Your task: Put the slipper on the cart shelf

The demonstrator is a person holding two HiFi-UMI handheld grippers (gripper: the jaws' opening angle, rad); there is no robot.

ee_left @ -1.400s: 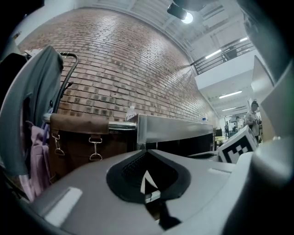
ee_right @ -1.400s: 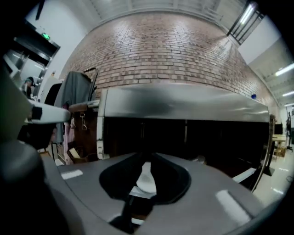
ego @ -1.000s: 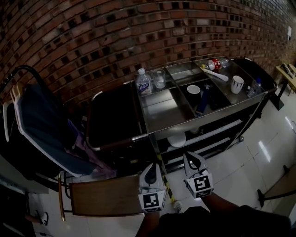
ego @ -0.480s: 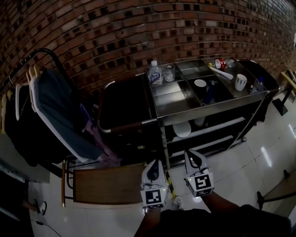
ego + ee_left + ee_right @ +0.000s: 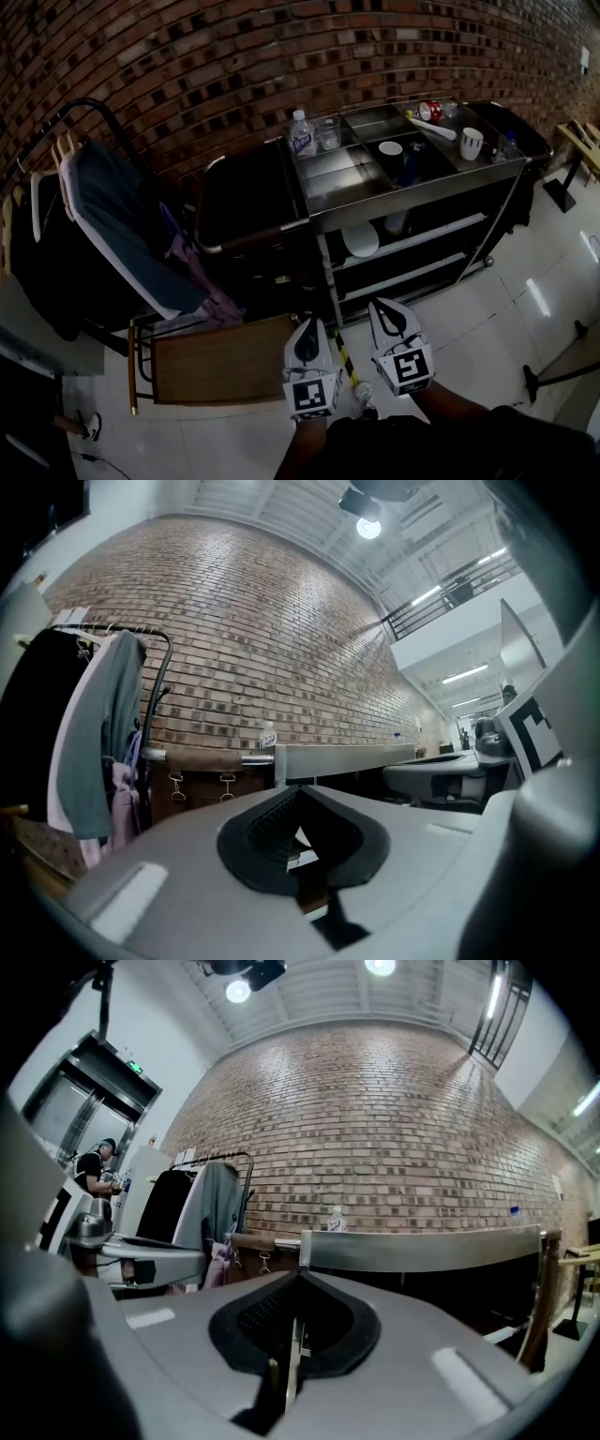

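Two empty tools stay clenched, left tool (image 5: 310, 326) beside right tool (image 5: 384, 309), as the cart (image 5: 412, 192) recedes, a pale shape, possibly the slipper (image 5: 361, 239), at its middle shelf's left end, placing seemingly done.

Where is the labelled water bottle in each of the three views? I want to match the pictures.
Head view: the water bottle stands upper centre, at the back left corner of the steel cart.
Left gripper view: water bottle small, left of centre, on the cart's edge.
Right gripper view: water bottle small, just right of centre.
Shared landmark: the brick wall behind it.
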